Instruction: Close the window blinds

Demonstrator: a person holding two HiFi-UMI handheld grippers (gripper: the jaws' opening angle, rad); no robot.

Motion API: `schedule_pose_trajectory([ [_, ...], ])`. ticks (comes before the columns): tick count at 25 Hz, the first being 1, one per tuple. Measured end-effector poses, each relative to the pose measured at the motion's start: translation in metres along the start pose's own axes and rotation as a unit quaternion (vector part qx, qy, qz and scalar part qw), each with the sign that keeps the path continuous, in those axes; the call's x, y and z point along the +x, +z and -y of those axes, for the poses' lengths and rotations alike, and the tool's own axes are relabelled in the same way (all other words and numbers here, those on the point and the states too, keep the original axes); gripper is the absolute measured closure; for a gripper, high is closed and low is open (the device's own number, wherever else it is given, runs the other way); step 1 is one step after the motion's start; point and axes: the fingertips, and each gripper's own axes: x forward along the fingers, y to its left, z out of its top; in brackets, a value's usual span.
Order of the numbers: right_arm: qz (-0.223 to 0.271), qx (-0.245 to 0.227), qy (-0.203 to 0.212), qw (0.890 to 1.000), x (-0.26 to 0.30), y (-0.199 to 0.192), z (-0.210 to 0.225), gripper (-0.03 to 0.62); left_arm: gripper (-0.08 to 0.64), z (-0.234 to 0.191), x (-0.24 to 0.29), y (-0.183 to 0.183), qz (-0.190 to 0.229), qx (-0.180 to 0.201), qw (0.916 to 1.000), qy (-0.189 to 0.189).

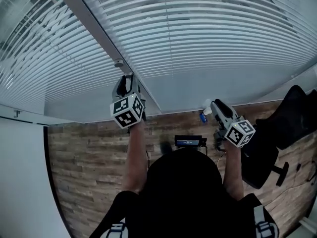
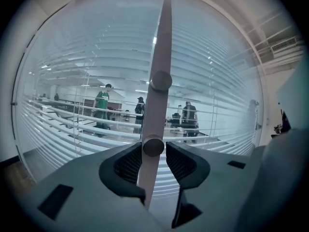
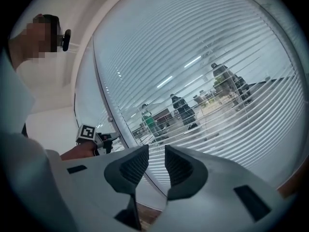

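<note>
Window blinds (image 1: 208, 29): white slats, lowered across glass on both sides of mullion (image 1: 94, 26). Slats not shut, room beyond visible through gaps.
Left hand-held gripper (image 1: 128, 79): raised at mullion, jaws released, spread either side of lower round knob (image 2: 153, 145) on mullion. Pads just beside knob, no squeeze seen.
Right hand-held gripper (image 1: 214, 104): right of mullion, facing blinds, jaws released, nothing between them.

Cramped left, roomy right

The window post (image 1: 99, 29) and its round knob (image 2: 153, 145) sit right between the spread jaws of the left hand-held gripper (image 1: 126, 79), blinds (image 1: 208, 33) on either side. The right hand-held gripper (image 3: 156, 151) has open air up to the blinds; a black chair (image 1: 277, 143) stands off to its right.
</note>
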Motion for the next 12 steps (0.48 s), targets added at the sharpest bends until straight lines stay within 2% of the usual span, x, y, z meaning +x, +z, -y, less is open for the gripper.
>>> schedule_pose_trajectory([
  [6, 0.007, 0.003, -0.005, 1.0, -0.004, 0.007, 0.009, 0.486, 0.42, -0.006, 0.002, 0.0, -0.011, 0.05, 0.9979, 0.041],
  [10, 0.009, 0.003, -0.001, 1.0, -0.001, 0.014, 0.003, 0.486, 0.422, -0.008, 0.0, 0.011, -0.02, 0.119, 0.991, 0.058],
  [12, 0.006, 0.005, -0.001, 1.0, -0.003, 0.016, 0.001, 0.486, 0.422, -0.009, -0.002, 0.013, -0.032, 0.173, 0.9816, 0.074],
])
